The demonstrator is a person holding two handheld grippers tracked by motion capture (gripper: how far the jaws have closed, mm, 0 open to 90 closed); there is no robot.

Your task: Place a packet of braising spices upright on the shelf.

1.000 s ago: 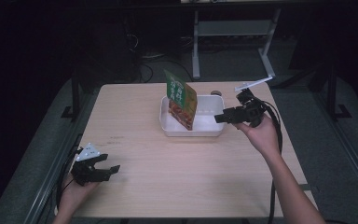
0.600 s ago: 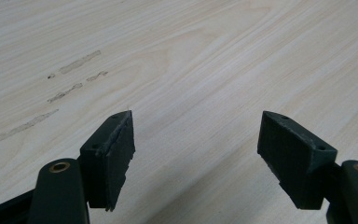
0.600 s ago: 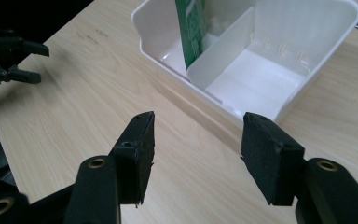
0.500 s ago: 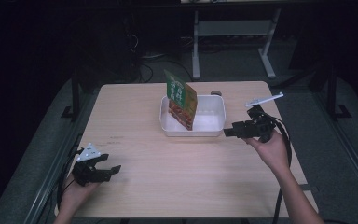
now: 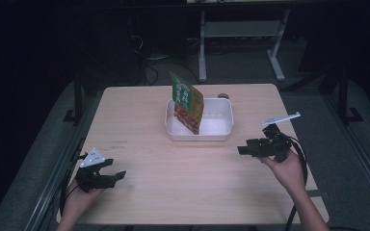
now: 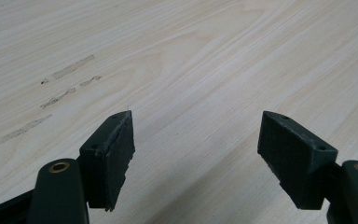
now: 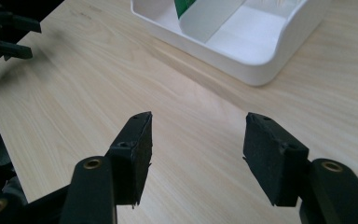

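Pale wood bench [image 5: 188,178] at centre frame carries a white bin [image 5: 221,126] with a green pouch [image 5: 187,102] upright inside, as the right claw [image 5: 243,149], jaws apart and empty, has pulled back toward lower right, the placement apparently done, while the left claw [image 5: 115,174] rests spread at lower left.

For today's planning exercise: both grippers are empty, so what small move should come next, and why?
Probably settle the right gripper onto the table. Its jaws are open and empty, the left gripper waits open, and the packet already stands in the white tray.
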